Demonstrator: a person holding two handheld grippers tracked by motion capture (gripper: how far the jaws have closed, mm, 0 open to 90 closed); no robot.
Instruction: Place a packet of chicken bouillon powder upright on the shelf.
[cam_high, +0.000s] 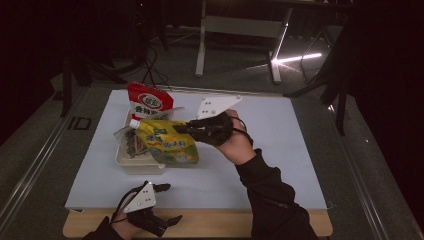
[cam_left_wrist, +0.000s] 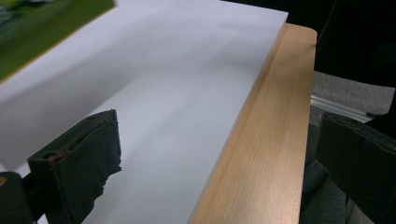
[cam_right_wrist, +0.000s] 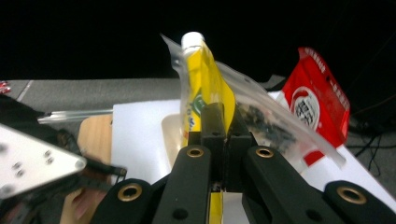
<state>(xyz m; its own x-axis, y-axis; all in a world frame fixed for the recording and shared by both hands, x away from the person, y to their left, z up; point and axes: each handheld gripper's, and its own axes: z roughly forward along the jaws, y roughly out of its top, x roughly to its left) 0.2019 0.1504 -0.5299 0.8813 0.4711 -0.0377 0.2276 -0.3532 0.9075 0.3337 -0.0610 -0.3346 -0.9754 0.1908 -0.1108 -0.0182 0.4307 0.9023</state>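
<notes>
1. A yellow pouch (cam_high: 167, 142) with a white cap hangs in the right tool (cam_high: 187, 127), its jaws pinched flat on the pouch's edge; in the right gripper view the pouch (cam_right_wrist: 205, 88) stands cap-up straight ahead of the closed jaws.
2. Just under the pouch sits a pale tray (cam_high: 135, 162), with a clear bag of dark bits (cam_high: 127, 142) lying in it, below and beyond the tool's tip; in the right gripper view that clear bag (cam_right_wrist: 271, 126) shows just past the jaws, to their right.
3. A red packet (cam_high: 148, 101) stands at the tray's far end, beyond the right tool; in the right gripper view the packet (cam_right_wrist: 317, 102) rises to the right of the jaws.
4. The right hand (cam_high: 235, 145) grips the tool from behind, dark sleeve trailing toward the near desk edge.
5. The left tool (cam_high: 167, 202) rests low at the near edge of the desk (cam_high: 210, 225), well apart from the pouch, jaws spread wide and holding nothing.
6. In the left gripper view, white sheet (cam_left_wrist: 177, 93) and the wooden desk edge (cam_left_wrist: 266, 149) lie between those parted jaws, with the pouch's green corner (cam_left_wrist: 42, 32) far ahead to the left.
</notes>
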